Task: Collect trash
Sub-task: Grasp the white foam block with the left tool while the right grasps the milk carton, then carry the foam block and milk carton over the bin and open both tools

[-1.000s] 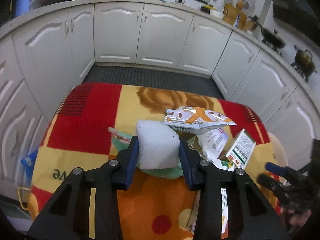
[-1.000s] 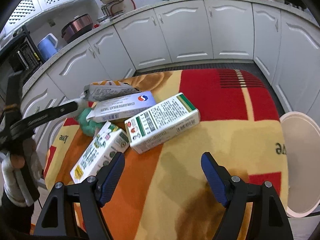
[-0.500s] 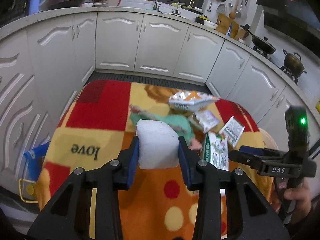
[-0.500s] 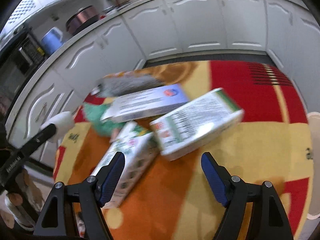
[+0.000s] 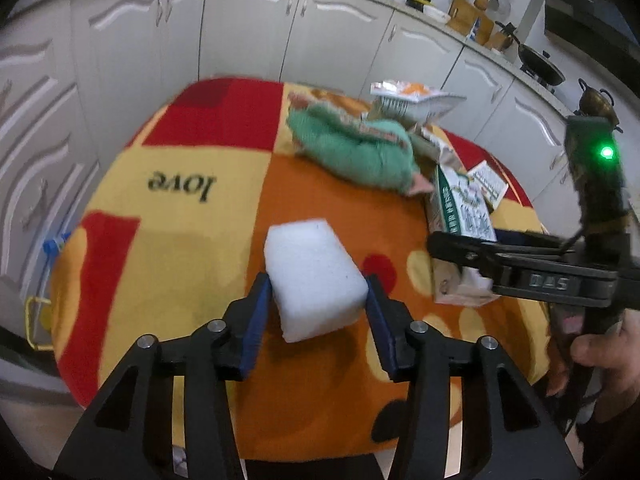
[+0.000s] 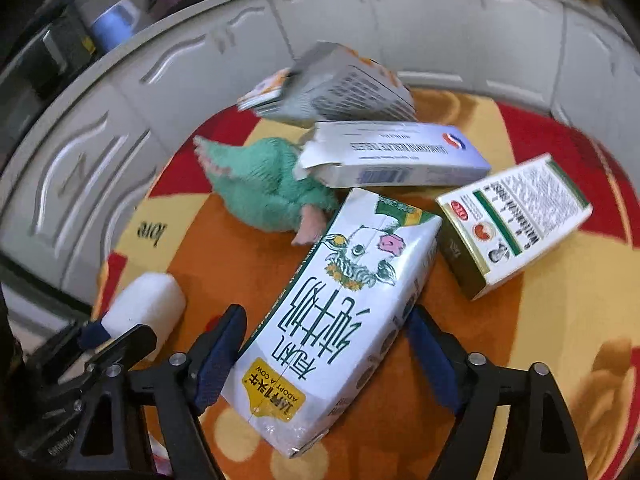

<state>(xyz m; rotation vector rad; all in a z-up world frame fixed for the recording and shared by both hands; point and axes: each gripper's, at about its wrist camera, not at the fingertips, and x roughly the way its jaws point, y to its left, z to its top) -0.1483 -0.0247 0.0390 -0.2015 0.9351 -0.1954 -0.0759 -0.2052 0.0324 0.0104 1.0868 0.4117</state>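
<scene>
A white foam block [image 5: 312, 276] rests on the patterned tablecloth [image 5: 180, 200] between the fingers of my left gripper [image 5: 316, 296]. Its jaws are opening and the pads no longer squeeze the block. The block [image 6: 144, 300] also shows at the lower left of the right wrist view. My right gripper [image 6: 326, 320] stands open astride a white milk carton [image 6: 340, 300] with a cow drawing. A gap remains on each side of the carton. In the left wrist view, that gripper [image 5: 480, 256] reaches in over the carton [image 5: 460, 216] from the right.
A green plush toy [image 6: 268, 188], a white and blue box [image 6: 400, 156], a green-striped box [image 6: 516, 220] and a snack packet [image 6: 332, 88] lie behind the carton. White cabinets [image 5: 240, 40] ring the table. A person's hand [image 5: 608, 360] holds the right gripper.
The left gripper carried the foam block down to the near part of the table and its jaws widened. The right gripper moved left until its fingers straddled the milk carton.
</scene>
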